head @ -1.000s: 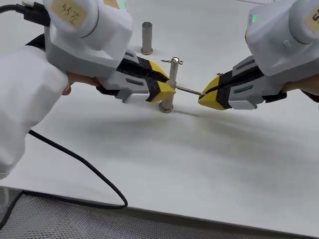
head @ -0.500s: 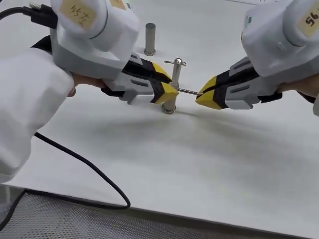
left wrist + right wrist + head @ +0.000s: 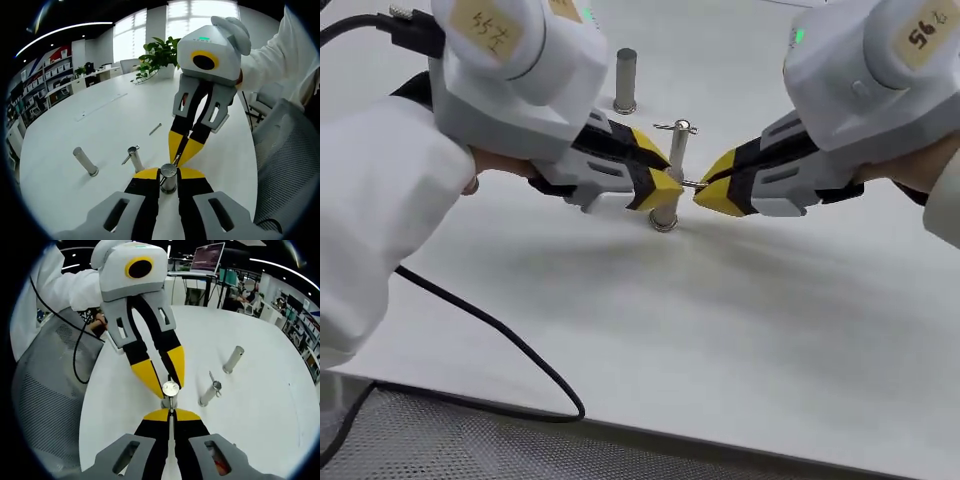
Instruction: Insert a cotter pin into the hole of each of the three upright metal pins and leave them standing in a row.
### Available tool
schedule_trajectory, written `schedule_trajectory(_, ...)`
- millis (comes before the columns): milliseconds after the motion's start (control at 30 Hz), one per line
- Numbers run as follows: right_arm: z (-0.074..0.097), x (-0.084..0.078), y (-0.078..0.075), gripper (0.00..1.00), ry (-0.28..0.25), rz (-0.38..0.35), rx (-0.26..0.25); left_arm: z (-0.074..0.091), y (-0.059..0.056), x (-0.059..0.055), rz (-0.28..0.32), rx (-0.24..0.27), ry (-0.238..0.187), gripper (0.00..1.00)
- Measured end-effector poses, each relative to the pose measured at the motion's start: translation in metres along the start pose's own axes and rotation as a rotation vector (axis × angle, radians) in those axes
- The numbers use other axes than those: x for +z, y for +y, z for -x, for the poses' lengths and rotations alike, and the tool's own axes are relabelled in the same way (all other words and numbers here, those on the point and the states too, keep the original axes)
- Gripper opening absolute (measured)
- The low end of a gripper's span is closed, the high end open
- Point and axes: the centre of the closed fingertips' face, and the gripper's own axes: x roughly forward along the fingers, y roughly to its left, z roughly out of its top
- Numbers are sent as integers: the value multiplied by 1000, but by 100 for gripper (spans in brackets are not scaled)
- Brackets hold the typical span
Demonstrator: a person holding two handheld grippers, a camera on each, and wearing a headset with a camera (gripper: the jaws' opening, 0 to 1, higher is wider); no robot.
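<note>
Three upright metal pins stand in a row on the white table (image 3: 770,330). My left gripper (image 3: 665,188) is shut on the nearest pin (image 3: 168,179), whose base (image 3: 663,217) shows below the jaws. My right gripper (image 3: 705,192) is shut on a cotter pin (image 3: 692,184) and faces the left gripper closely. The cotter pin's tip meets the top of the held pin (image 3: 170,388); how far it goes in is hidden. The middle pin (image 3: 677,150) carries a cotter pin through its top. The far pin (image 3: 625,80) is bare.
A loose cotter pin (image 3: 155,129) lies on the table beyond the row. A black cable (image 3: 490,330) trails from the left gripper across the near left of the table. A grey mesh surface (image 3: 420,440) sits below the table's front edge.
My right gripper has moved left toward the held pin, so less of the cotter pin shows between the two grippers. The left gripper has kept its hold.
</note>
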Motion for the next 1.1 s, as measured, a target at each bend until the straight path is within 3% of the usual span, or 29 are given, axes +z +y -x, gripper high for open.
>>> schedule_trajectory(667,-10,7,-1,0,10,88,8,2,-3,-2,-13,-14,12,10)
schedule_trajectory(1000,-9,6,2,9,-5,48,1,3,-3,-3,-9,-16,16,10)
schedule_trajectory(1100,-5,5,-1,6,-14,32,-10,3,-3,-2,-11,-15,17,10)
